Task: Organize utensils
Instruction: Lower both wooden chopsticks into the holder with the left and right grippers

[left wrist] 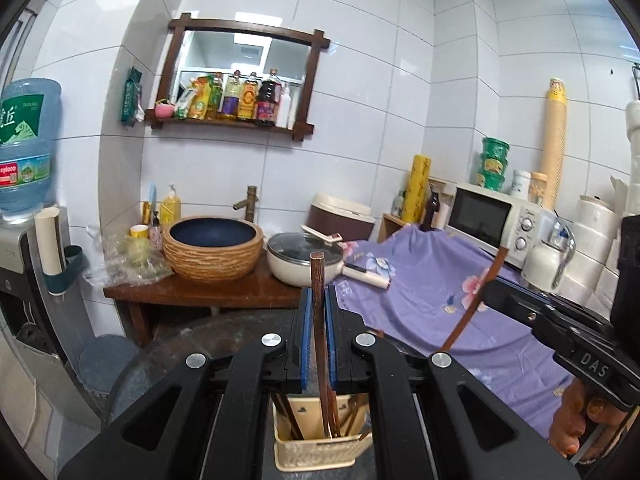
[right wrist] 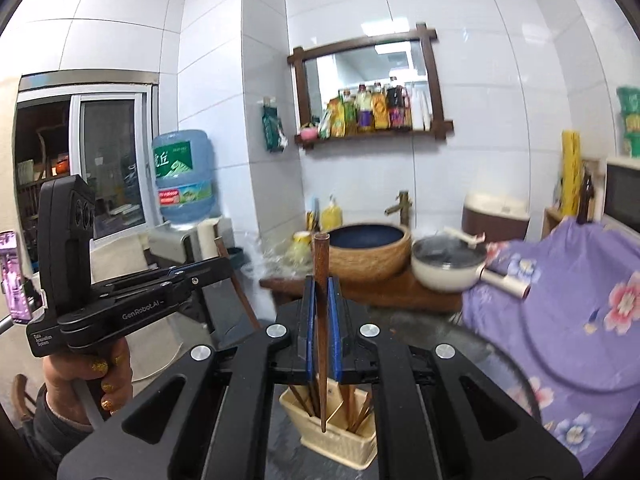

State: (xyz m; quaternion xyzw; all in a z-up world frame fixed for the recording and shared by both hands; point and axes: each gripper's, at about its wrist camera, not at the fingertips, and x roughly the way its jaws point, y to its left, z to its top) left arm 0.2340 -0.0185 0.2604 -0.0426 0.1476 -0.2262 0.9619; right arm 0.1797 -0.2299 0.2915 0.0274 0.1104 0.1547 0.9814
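My left gripper [left wrist: 319, 300] is shut on a dark wooden chopstick [left wrist: 320, 320] held upright, its lower end reaching into a cream plastic utensil basket [left wrist: 316, 450] that holds several chopsticks. My right gripper [right wrist: 321, 296] is shut on another dark wooden chopstick [right wrist: 322, 320], also upright, its tip inside the same basket [right wrist: 336, 440]. In the left wrist view the right gripper [left wrist: 494, 278] comes in from the right with its chopstick [left wrist: 472, 304] slanting down. In the right wrist view the left gripper [right wrist: 222, 264] shows at the left with its chopstick [right wrist: 236, 276].
The basket stands on a dark round table [left wrist: 224, 332]. Behind are a wooden counter with a woven basin [left wrist: 212, 246] and a white lidded pot [left wrist: 306, 258]. A purple flowered cloth [left wrist: 460, 300] covers the surface at right, by a microwave [left wrist: 492, 220]. A water dispenser [left wrist: 28, 152] stands left.
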